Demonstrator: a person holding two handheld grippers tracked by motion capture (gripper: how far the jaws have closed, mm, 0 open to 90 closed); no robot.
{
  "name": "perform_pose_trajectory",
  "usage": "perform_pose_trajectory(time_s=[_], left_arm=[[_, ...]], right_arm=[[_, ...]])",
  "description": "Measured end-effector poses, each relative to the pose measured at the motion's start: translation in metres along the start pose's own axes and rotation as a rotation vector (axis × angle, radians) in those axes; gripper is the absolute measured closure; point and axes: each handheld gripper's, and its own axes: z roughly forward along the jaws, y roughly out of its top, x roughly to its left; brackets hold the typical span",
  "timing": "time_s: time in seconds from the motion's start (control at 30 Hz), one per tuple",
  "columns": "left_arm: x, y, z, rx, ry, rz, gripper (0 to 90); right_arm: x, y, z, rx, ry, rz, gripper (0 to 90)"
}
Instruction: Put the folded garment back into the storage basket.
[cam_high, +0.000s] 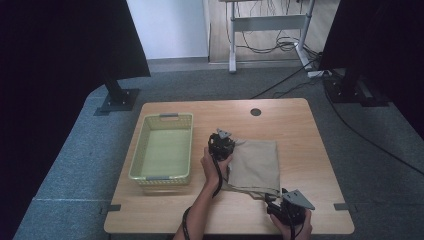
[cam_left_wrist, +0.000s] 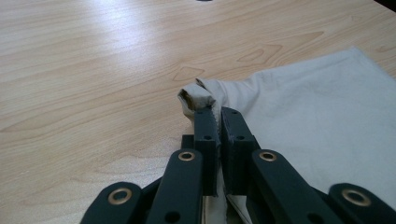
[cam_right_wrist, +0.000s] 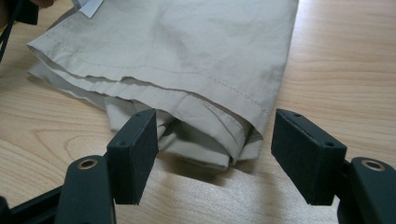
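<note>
Here, a folded beige cloth (cam_high: 255, 162), soft and creased, flat on the pale woodgrain counter (cam_high: 305, 135) beside a ribbed yellow-green plastic basket (cam_high: 162, 150). Left gripper (cam_left_wrist: 218, 116) jaws pinched on its far corner; right gripper (cam_right_wrist: 219, 154) jaws wide open around its stitched near corner.

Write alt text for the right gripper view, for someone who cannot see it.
The right gripper has its two black jaws wide open on either side of the near corner of a folded beige cloth, not touching it. The cloth lies in stacked layers with stitched hems on a light wooden table.
</note>
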Motion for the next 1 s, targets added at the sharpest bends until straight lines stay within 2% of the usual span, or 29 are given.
perform_pose_trajectory(time_s=[0.2,0.37,0.5,0.53,0.6,0.63,0.7,0.73,0.83,0.9,1.0], left_arm=[[0.000,0.000,0.000,-0.002,-0.005,-0.006,85.6],[-0.001,-0.001,0.000,-0.007,-0.012,-0.007,85.5],[0.000,-0.001,0.000,-0.006,-0.014,-0.011,85.6],[-0.001,-0.002,0.000,-0.006,-0.017,-0.012,85.5],[-0.001,-0.002,0.000,-0.007,-0.016,-0.011,85.5],[-0.002,-0.003,-0.002,-0.010,-0.018,-0.008,85.4],[-0.002,-0.003,-0.002,-0.010,-0.018,-0.008,85.3],[-0.002,-0.004,-0.005,-0.020,-0.019,-0.010,85.2],[-0.002,-0.004,-0.006,-0.022,-0.019,-0.013,85.2],[-0.002,-0.006,-0.008,-0.025,-0.017,-0.017,85.1],[-0.002,-0.008,-0.010,-0.032,-0.015,-0.019,84.9]], right_arm=[[-0.004,0.008,0.005,0.046,0.012,0.000,31.4],[-0.009,0.012,0.011,0.084,0.030,0.030,32.4],[-0.007,0.012,0.013,0.097,0.026,0.022,33.5],[0.000,0.013,0.016,0.115,-0.007,-0.004,37.4],[0.002,0.013,0.017,0.121,-0.015,-0.014,39.2],[0.008,0.014,0.018,0.117,-0.054,-0.046,51.7],[0.009,0.014,0.018,0.113,-0.067,-0.058,51.7],[0.013,0.013,0.018,0.104,-0.096,-0.083,64.2],[0.014,0.013,0.018,0.100,-0.105,-0.091,66.5],[0.023,0.012,0.018,0.087,-0.168,-0.144,76.7],[0.029,0.011,0.018,0.086,-0.203,-0.188,79.9]])
